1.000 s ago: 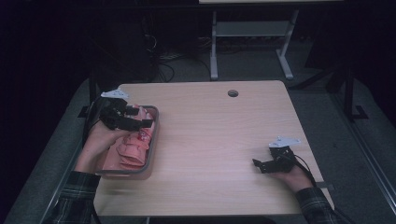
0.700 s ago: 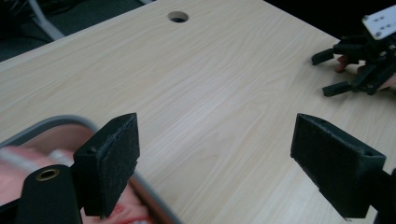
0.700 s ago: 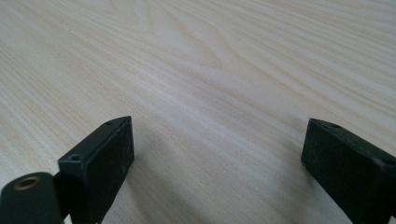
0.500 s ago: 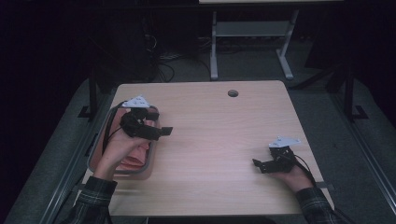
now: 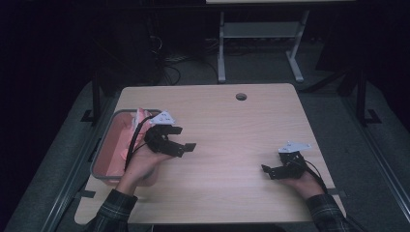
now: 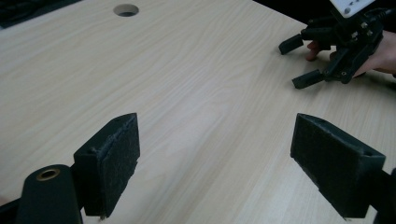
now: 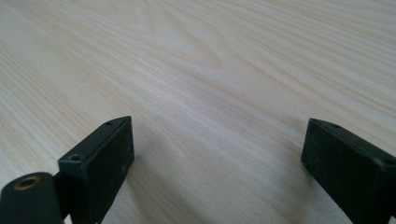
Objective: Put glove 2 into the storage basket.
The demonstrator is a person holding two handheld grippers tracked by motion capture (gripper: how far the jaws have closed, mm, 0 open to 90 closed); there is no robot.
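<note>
Left gripper agape beside tray (pink cloth inside), right gripper agape, bare table between.

Pink bin contents indistinct, partly hidden

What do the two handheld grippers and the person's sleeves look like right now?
Both the left gripper and the right gripper are black, with flat rectangular jaws. Each carries a pale grey three-cornered plate on top and trails a black cable. Both sleeves are dark plaid.
</note>
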